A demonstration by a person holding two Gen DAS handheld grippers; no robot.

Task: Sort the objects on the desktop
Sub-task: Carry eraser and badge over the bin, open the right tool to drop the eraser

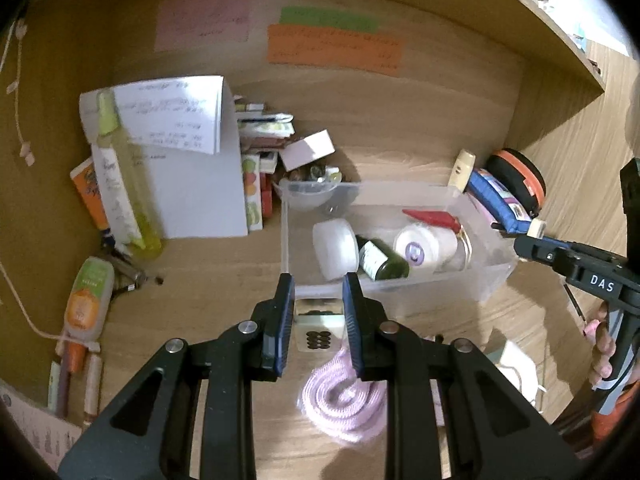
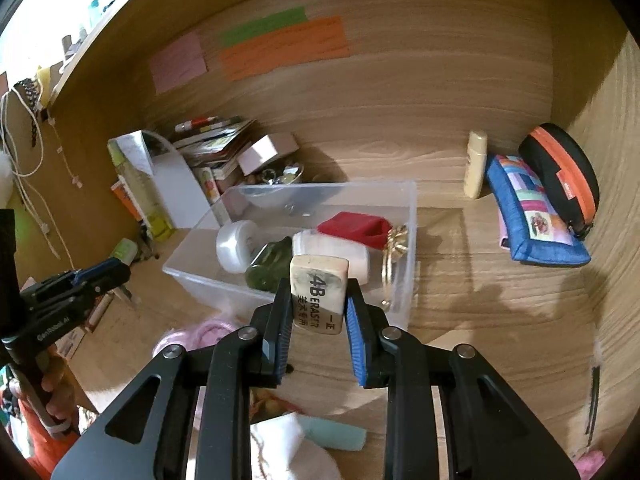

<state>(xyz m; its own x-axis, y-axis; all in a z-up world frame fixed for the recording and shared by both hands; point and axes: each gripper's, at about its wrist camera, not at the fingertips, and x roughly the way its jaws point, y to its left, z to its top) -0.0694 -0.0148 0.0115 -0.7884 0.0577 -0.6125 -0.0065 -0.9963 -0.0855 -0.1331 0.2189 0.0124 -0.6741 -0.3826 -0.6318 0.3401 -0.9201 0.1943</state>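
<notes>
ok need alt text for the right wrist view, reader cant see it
The right gripper is shut on a worn white 4B eraser, held above the near edge of a clear plastic bin on a wooden desk. The bin holds a white jar, a green bottle and a red pouch; the left gripper shows at far left.

Eraser [image 2: 319,294] reads "4B ERASER"; right gripper [image 1: 536,236] reads "DAS".

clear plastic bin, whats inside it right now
The clear plastic bin holds a white jar, dark green bottle, white tub, red pouch and gold bangle; anything beneath is hidden.
</notes>
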